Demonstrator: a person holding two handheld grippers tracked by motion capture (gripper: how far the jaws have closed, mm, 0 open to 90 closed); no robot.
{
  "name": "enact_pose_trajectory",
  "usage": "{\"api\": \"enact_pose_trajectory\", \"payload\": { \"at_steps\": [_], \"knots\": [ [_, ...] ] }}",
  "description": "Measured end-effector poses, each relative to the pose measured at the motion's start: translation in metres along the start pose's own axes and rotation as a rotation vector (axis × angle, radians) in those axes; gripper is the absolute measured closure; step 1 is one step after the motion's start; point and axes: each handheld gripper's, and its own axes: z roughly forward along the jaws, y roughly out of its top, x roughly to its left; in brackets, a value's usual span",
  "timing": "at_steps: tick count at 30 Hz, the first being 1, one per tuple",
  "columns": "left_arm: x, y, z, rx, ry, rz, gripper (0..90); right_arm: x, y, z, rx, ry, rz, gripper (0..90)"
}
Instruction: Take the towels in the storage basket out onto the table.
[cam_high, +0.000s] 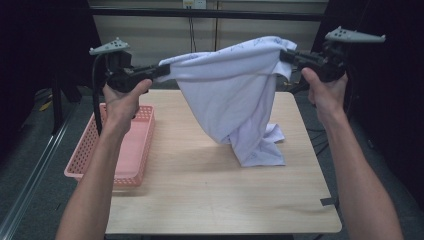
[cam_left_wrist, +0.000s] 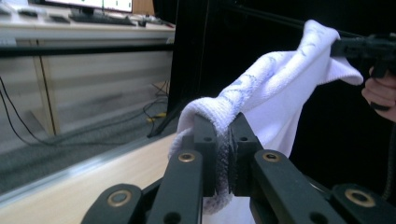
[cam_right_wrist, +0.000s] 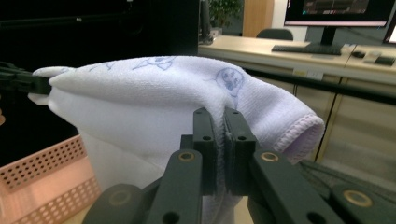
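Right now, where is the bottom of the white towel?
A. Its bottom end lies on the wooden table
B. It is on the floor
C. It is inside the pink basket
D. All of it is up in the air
A: in the high view the towel hangs between the left gripper and the right gripper, and its lower end is bunched on the table, beside the pink basket.

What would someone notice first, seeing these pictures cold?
A white towel stretched in the air between the left gripper and the right gripper, both shut on its top edge, its lower end draped on the wooden table. A pink basket sits at the table's left edge.
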Motion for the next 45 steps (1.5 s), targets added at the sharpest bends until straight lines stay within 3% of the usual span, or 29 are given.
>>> {"api": "enact_pose_trajectory", "payload": {
  "at_steps": [3,4,6,7,10,14,17,18,19,20,21,26,27,28,29,30,31,33,35,37,38,40,41,42,43,45],
  "knots": [
    [-0.01,0.012,-0.009,-0.031,-0.007,0.013,85.1,0.005,0.02,-0.009,-0.053,0.005,-0.015,85.3],
    [-0.013,0.01,-0.01,-0.021,-0.012,0.016,85.0,0.007,0.022,-0.013,-0.063,0.018,-0.012,85.3],
    [-0.016,0.006,-0.011,0.002,-0.016,0.029,85.0,0.01,0.015,-0.02,-0.054,0.028,-0.019,85.4],
    [-0.02,-0.013,-0.012,0.048,-0.048,0.013,84.9,0.011,0.007,-0.022,-0.034,0.031,-0.017,85.4],
    [-0.023,-0.058,-0.012,0.126,-0.07,-0.012,84.8,0.016,-0.034,-0.029,0.034,0.064,0.001,85.4],
    [-0.035,-0.117,-0.016,0.241,-0.107,-0.035,84.7,0.03,-0.102,-0.042,0.128,0.124,0.046,85.4],
    [-0.047,-0.153,-0.024,0.316,-0.121,-0.086,84.4,0.046,-0.148,-0.056,0.191,0.153,0.061,85.3],
    [-0.05,-0.164,-0.026,0.344,-0.123,-0.103,84.1,0.05,-0.161,-0.061,0.204,0.168,0.077,85.3],
    [-0.05,-0.164,-0.026,0.344,-0.123,-0.103,83.6,0.05,-0.161,-0.061,0.204,0.168,0.077,85.3],
    [-0.057,-0.183,-0.031,0.376,-0.13,-0.121,83.6,0.056,-0.187,-0.07,0.247,0.179,0.106,85.3],
    [-0.057,-0.183,-0.031,0.376,-0.13,-0.121,83.6,0.056,-0.187,-0.07,0.247,0.179,0.106,85.3],
    [-0.074,-0.228,-0.043,0.419,-0.194,-0.171,81.2,0.071,-0.242,-0.097,0.314,0.201,0.172,84.8],
    [-0.078,-0.237,-0.046,0.435,-0.215,-0.172,76.6,0.078,-0.262,-0.108,0.359,0.22,0.187,83.9],
    [-0.08,-0.242,-0.047,0.444,-0.228,-0.17,76.6,0.078,-0.262,-0.108,0.359,0.22,0.187,83.9],
    [-0.085,-0.25,-0.05,0.443,-0.248,-0.162,68.8,0.083,-0.275,-0.115,0.398,0.225,0.181,78.7],
    [-0.085,-0.25,-0.05,0.443,-0.248,-0.162,64.6,0.083,-0.275,-0.115,0.398,0.225,0.181,78.7],
    [-0.086,-0.252,-0.05,0.451,-0.237,-0.145,64.6,0.086,-0.281,-0.119,0.414,0.226,0.182,74.5],
    [-0.083,-0.252,-0.05,0.433,-0.236,-0.136,55.4,0.089,-0.287,-0.124,0.426,0.211,0.182,63.5],
    [-0.076,-0.249,-0.045,0.41,-0.239,-0.125,54.4,0.089,-0.285,-0.127,0.415,0.189,0.168,54.0],
    [-0.073,-0.247,-0.039,0.419,-0.225,-0.118,56.7,0.087,-0.284,-0.125,0.409,0.178,0.155,54.0],
    [-0.07,-0.248,-0.035,0.42,-0.22,-0.117,63.2,0.082,-0.285,-0.116,0.417,0.164,0.142,54.0],
    [-0.061,-0.251,-0.02,0.425,-0.199,-0.119,65.9,0.078,-0.285,-0.11,0.421,0.159,0.137,54.1],
    [-0.055,-0.254,-0.009,0.444,-0.195,-0.119,71.1,0.069,-0.284,-0.094,0.432,0.138,0.122,54.2],
    [-0.052,-0.256,-0.002,0.449,-0.184,-0.109,71.1,0.069,-0.284,-0.094,0.432,0.138,0.122,54.2],
    [-0.043,-0.261,0.017,0.479,-0.188,-0.109,71.7,0.063,-0.281,-0.081,0.434,0.14,0.111,54.2],
    [-0.04,-0.265,0.027,0.492,-0.187,-0.103,70.5,0.059,-0.28,-0.073,0.433,0.134,0.104,53.7]
  ]
}}
